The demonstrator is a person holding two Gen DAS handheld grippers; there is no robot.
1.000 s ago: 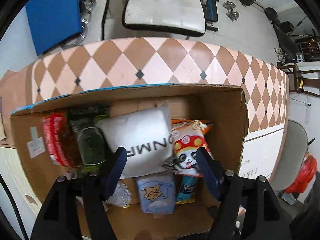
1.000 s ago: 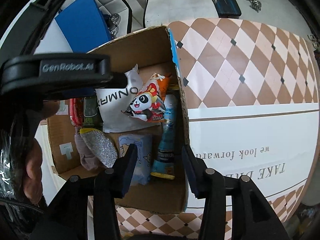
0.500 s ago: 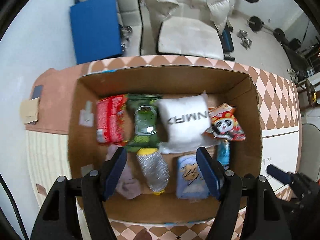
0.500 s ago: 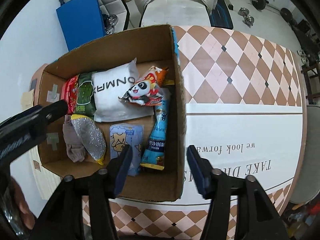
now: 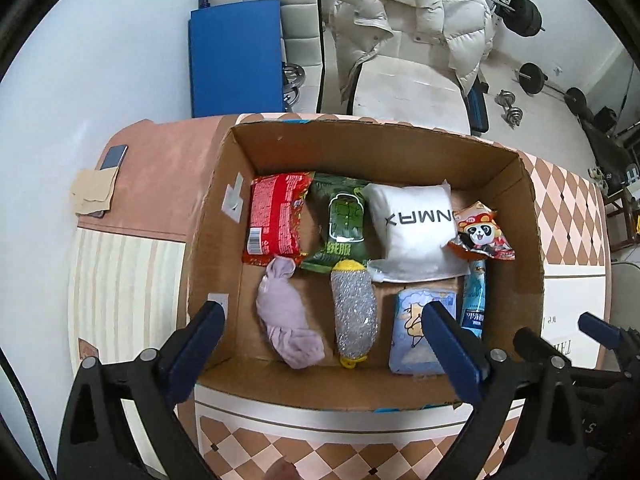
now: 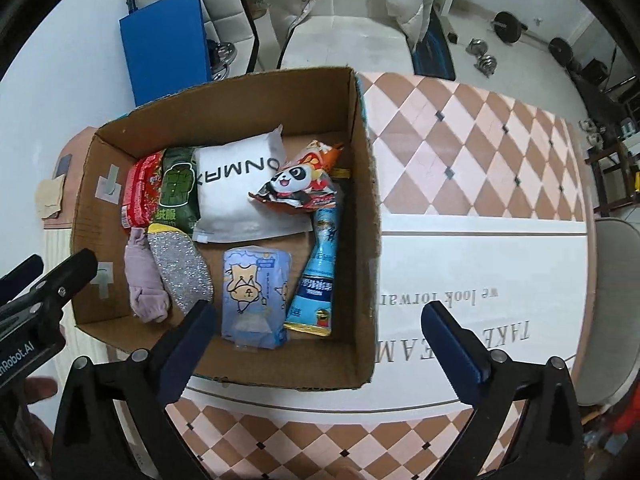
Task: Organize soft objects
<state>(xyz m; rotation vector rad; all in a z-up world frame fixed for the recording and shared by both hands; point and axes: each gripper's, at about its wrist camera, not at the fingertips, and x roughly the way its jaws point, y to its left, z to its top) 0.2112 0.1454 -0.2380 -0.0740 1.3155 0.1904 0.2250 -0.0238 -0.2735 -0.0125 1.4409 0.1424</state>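
An open cardboard box [image 5: 532, 216] [image 6: 366, 184] holds soft items: a white pillow pack [image 5: 414, 224] [image 6: 236, 184], a red packet [image 5: 276, 216], a green packet [image 5: 344, 224], a panda snack bag [image 5: 480, 236] [image 6: 298, 184], a lilac cloth [image 5: 286, 312] [image 6: 142, 280], a silver scrubber [image 5: 354, 312] [image 6: 180, 268], a blue tissue pack [image 5: 412, 328] [image 6: 254, 292] and a blue tube [image 6: 316, 280]. My left gripper [image 5: 320, 328] is open and empty, high above the box's near side. My right gripper [image 6: 320, 328] is open and empty above the box's near right corner.
The box stands on a table with a diamond-pattern cloth [image 6: 480, 140]. A phone and paper [image 5: 100, 184] lie at the table's far left. A chair with a white puffer jacket [image 5: 404, 40], a blue mat [image 5: 236, 60] and dumbbells [image 5: 510, 108] stand beyond.
Both grippers have risen and pulled back from inside the box, so the whole box now shows. The right gripper's jaws have opened wider. The items in the box have not moved.
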